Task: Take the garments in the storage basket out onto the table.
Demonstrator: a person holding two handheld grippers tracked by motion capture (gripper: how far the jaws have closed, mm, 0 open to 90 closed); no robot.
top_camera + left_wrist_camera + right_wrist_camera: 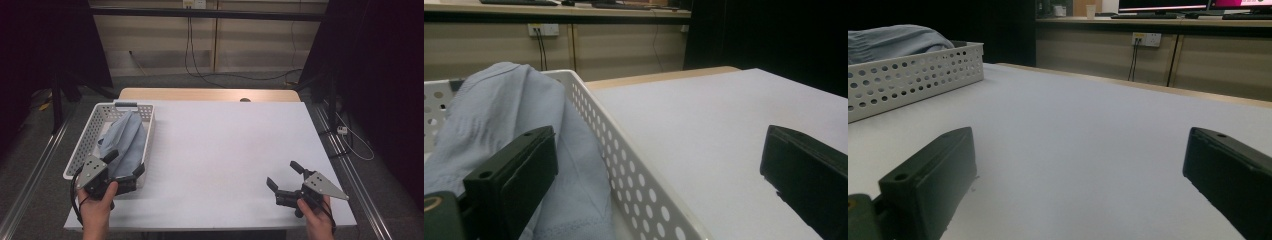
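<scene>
- Left tongs [126, 166] — jaws apart, straddling the near right wall of the white basket [88, 131] at the table's [230, 145] left edge.
- Blue cloth [125, 140] lies heaped inside the basket.
- Right tongs [283, 175] — jaws apart, near the table's front right corner.

White table [225, 145], perforated white basket [90, 131] at left edge

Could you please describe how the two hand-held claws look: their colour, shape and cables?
Both the left claw and the right claw are black, each with two blocky jaws. A grey three-cornered plate with small holes sits on top of each. A black cable loops from the left one. Hands and forearms are bare, with no sleeves showing.
</scene>
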